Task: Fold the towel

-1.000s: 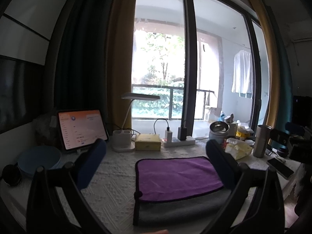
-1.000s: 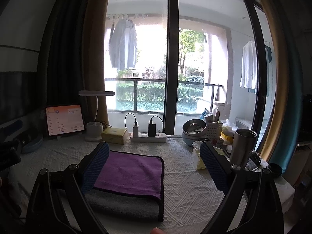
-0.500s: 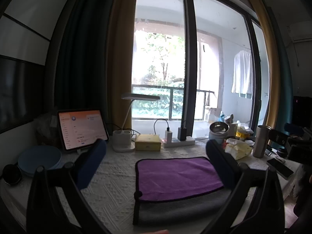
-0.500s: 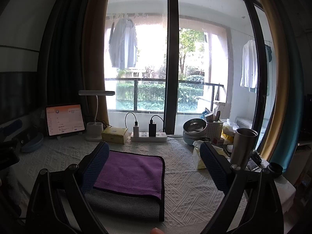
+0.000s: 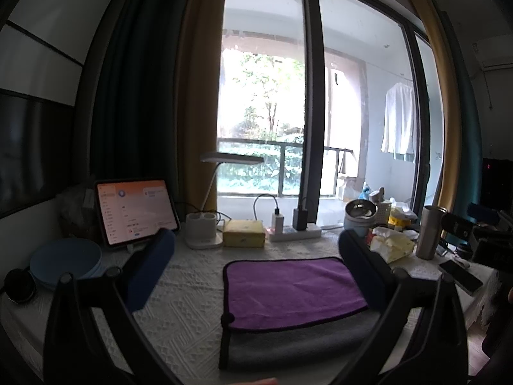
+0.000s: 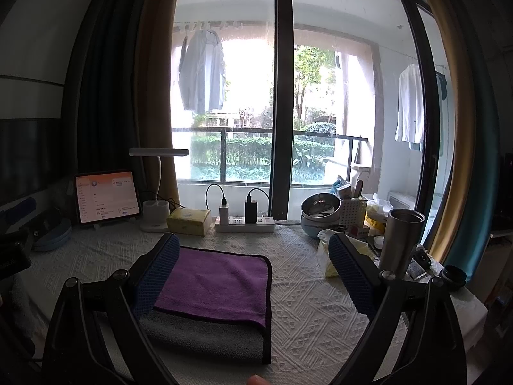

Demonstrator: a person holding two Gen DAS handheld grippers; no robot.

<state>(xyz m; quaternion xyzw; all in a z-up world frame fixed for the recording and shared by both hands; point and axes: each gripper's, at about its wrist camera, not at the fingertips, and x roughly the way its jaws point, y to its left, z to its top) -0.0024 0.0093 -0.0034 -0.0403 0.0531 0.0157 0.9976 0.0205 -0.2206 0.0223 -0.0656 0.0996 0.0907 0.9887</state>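
A towel, purple on top and grey underneath with a dark hem, lies folded flat on the white textured tablecloth. In the left wrist view the towel [image 5: 291, 292] sits between and just ahead of my left gripper [image 5: 256, 266], which is open and empty above the table. In the right wrist view the towel [image 6: 218, 285] lies to the left, partly behind the left finger of my right gripper [image 6: 253, 272], which is open and empty. The grey layer shows along the near edge.
At the back stand a tablet [image 5: 134, 211], a desk lamp [image 5: 205, 224], a yellow tissue box [image 5: 243, 232] and a power strip [image 6: 245, 223]. Bowls [image 6: 320, 215], a steel tumbler [image 6: 400, 240], a tissue pack [image 5: 389, 245] and a phone [image 5: 460, 276] crowd the right. Blue plates [image 5: 65, 261] lie left.
Almost nothing has moved. Both grippers stay open and hover in place; the towel lies as before.
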